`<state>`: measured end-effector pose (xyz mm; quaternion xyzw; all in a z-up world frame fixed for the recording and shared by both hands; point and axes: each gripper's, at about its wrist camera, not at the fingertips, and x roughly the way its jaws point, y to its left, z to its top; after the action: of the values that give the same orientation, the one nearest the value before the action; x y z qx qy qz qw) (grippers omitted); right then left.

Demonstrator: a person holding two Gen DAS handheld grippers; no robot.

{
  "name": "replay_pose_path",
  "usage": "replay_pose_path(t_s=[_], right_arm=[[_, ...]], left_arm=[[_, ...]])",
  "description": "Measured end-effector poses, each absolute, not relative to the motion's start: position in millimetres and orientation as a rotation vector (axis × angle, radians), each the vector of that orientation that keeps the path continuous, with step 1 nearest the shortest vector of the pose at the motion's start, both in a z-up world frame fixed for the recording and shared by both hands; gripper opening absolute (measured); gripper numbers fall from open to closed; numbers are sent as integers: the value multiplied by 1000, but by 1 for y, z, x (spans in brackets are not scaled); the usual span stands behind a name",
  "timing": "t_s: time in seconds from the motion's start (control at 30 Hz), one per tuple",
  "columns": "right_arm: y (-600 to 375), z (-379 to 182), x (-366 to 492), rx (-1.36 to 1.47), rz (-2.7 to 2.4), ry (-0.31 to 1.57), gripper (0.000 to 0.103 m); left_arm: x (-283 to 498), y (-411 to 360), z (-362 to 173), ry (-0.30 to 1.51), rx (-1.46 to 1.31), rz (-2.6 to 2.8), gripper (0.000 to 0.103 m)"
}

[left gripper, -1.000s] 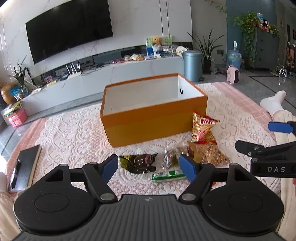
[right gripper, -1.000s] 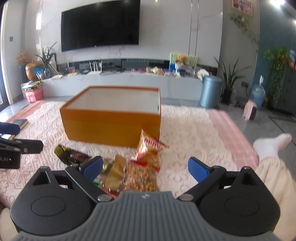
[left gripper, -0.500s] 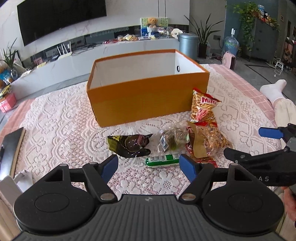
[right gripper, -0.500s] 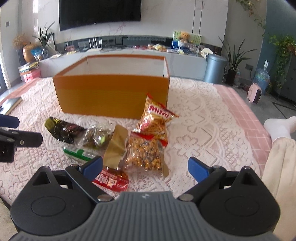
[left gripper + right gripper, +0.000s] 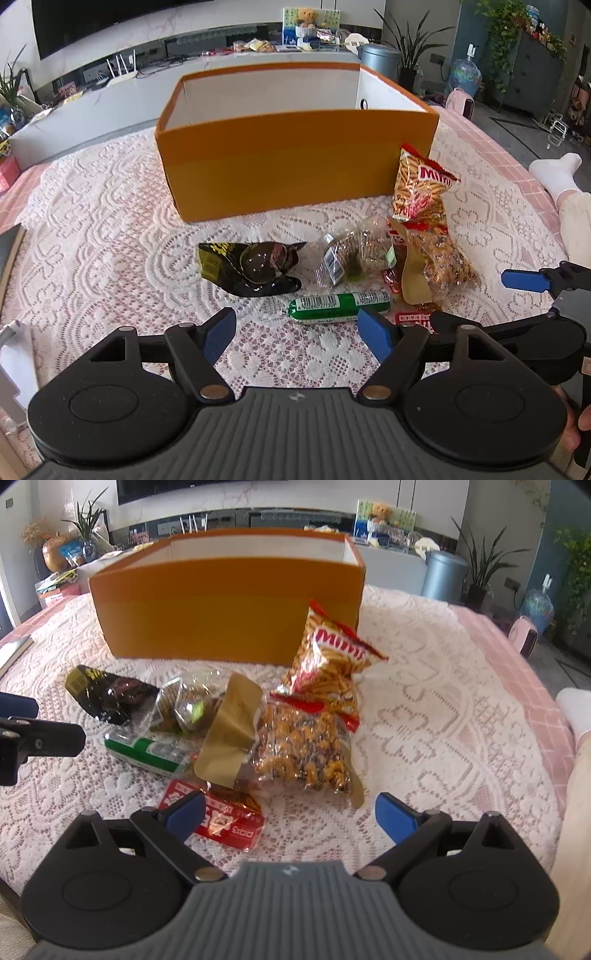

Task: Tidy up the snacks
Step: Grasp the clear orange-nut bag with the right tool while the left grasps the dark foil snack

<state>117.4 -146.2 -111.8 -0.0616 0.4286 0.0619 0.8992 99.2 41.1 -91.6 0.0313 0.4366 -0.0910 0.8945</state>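
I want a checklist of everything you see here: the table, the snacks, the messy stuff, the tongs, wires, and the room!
Surface: white lace tablecloth over pink cloth.
Job's things: open orange cardboard box, inside hidden; in front lie a black shiny packet, clear cookie bag, green tube-shaped pack, red MIMI stick-snack bag, clear bag of mixed orange snacks, flat red packet.
Clutter: dark notebook at the edge.
Tongs: left tongs open, empty; right tongs open, empty.
Cables: nothing seen nearby.
Surroundings: television, grey bin, plants.
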Motion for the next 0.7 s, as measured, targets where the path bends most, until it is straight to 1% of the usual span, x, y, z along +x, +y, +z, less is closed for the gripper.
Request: replay_pose_path(t_s=[0.13,0.2,0.3,0.37,0.4,0.47,0.5,0.53,0.57,0.6,0.67,0.7], right_arm=[[-145,-121,126,-114,137,915,94],[-145,-124,128,-96,151,916,91],[-144,-125,131,-79,182,912,83],[-142,-125,129,-80,210,902,69],[-140,-124,129,-79,224,898,65],[-136,-122,125,-99,237,884,40],[-134,-122,124,-110,245,877,35],[-133,-121,124,-116,249,874,22],[-132,-121,123,-121,248,876,12],[-130,-122,123,-129,245,887,11],[-133,-125,124,-124,244,913,3],[-136,-125,124,-120,235,909,0]], left_arm=[[105,39,-100,931,64,-195,88],[106,39,-103,941,61,-197,88],[108,40,-107,953,50,-201,88],[109,41,-109,961,39,-205,88],[110,42,-110,965,34,-206,88],[110,43,-111,970,24,-207,88],[110,44,-112,971,18,-210,88],[110,45,-112,972,12,-215,88],[110,46,-112,972,6,-220,88],[110,46,-112,970,-1,-225,88],[110,47,-111,965,-14,-236,88],[109,48,-111,963,-20,-242,88]])
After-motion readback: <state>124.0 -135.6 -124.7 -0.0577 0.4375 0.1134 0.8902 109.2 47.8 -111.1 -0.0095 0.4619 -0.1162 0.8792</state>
